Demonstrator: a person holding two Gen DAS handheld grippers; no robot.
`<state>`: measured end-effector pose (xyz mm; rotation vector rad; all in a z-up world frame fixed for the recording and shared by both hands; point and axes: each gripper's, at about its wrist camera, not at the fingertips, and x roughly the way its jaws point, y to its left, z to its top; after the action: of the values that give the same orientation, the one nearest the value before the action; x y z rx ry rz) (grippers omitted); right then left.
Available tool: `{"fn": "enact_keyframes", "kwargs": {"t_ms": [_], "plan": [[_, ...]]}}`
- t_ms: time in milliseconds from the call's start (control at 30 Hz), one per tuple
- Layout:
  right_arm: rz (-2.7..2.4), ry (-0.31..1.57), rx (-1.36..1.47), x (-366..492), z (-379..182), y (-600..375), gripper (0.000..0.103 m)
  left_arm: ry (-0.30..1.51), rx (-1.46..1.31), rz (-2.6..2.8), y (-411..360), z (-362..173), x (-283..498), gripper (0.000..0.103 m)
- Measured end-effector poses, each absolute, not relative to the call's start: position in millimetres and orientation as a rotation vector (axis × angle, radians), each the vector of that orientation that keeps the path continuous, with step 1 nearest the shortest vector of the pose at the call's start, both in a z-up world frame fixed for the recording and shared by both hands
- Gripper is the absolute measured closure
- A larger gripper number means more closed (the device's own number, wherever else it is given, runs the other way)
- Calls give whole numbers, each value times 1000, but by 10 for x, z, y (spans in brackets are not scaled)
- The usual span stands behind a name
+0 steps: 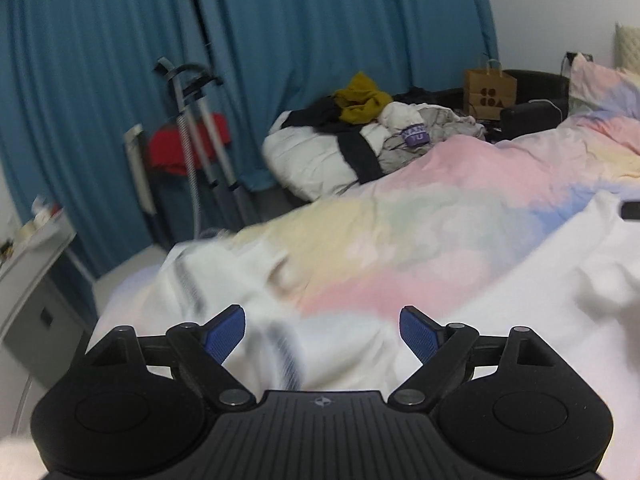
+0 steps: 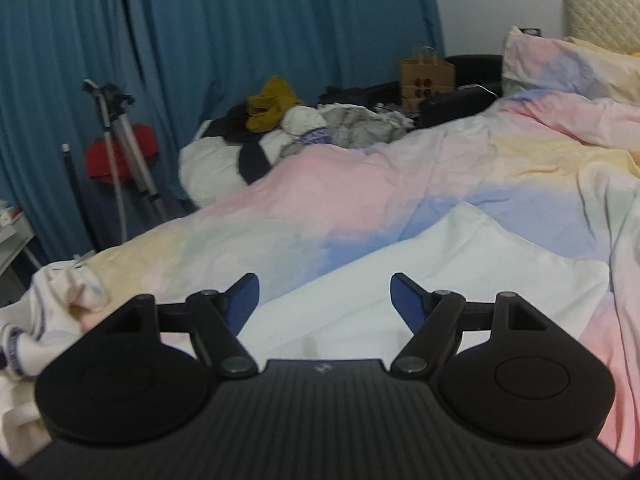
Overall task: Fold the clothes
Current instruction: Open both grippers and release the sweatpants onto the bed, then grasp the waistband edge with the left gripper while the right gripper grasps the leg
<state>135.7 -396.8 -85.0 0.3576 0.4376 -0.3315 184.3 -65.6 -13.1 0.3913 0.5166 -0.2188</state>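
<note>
Hovering low over the bed (image 1: pixel 400 216), the left gripper (image 1: pixel 322 330) has its jaws spread wide and empty, with a white garment (image 1: pixel 224 280) with dark stripes lying blurred across the lower middle of its frame. The right gripper (image 2: pixel 324 300) also holds its jaws wide apart on nothing, above a flat white cloth (image 2: pixel 440 264) at lower centre. A clothes pile (image 2: pixel 288 120) sits mid-frame before the blue curtain (image 2: pixel 240 20).

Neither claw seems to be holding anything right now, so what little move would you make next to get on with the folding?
Probably lower the left gripper, jaws wide apart and empty, onto the white garment just ahead on the pastel duvet and pinch its edge; the right gripper is open too.
</note>
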Motion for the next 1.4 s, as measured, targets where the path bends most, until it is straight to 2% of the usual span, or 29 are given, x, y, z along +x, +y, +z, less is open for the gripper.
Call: {"fn": "enact_keyframes", "kwargs": {"t_ms": [67, 300, 400, 600, 633, 667, 700, 767, 900, 1067, 1233, 1333, 1400], "plan": [[-350, 449, 400, 1418, -931, -4024, 29, 508, 425, -223, -917, -254, 2192, 13], [-368, 501, 503, 1603, -1220, -4164, 29, 552, 579, -53, -1542, -782, 3455, 12], [-369, 516, 506, 1707, -1317, -4172, 29, 644, 636, 156, -1569, -997, 4058, 12], [-339, 547, 515, 1862, -1422, -4158, 29, 848, 551, 293, -1230, -1257, 4860, 14], [-337, 545, 519, 1864, -1422, -4165, 29, 843, 526, 281, -1194, -1264, 4894, 23], [-335, 543, 522, 1865, -1422, -4172, 29, 836, 514, 269, -1187, -1271, 4919, 41], [-335, 539, 524, 1863, -1420, -4181, 29, 829, 502, 257, -1181, -1278, 4944, 49], [-339, 535, 529, 1853, -1420, -4197, 29, 806, 529, 264, -1218, -1269, 4947, 91], [-339, 527, 537, 1814, -1396, -4198, 29, 720, 485, 222, -1275, -1001, 4775, 93], [-343, 504, 545, 1748, -1338, -4202, 29, 548, 372, 36, -1574, -250, 4301, 94], [-375, 480, 561, 1662, -1278, -4259, 29, 362, 342, -274, -2283, 490, 3767, 93], [-403, 468, 592, 1614, -1269, -4354, 29, 242, 361, -456, -2845, 690, 3437, 93], [-420, 462, 616, 1588, -1273, -4432, 29, 224, 347, -533, -3202, 710, 3344, 93]]}}
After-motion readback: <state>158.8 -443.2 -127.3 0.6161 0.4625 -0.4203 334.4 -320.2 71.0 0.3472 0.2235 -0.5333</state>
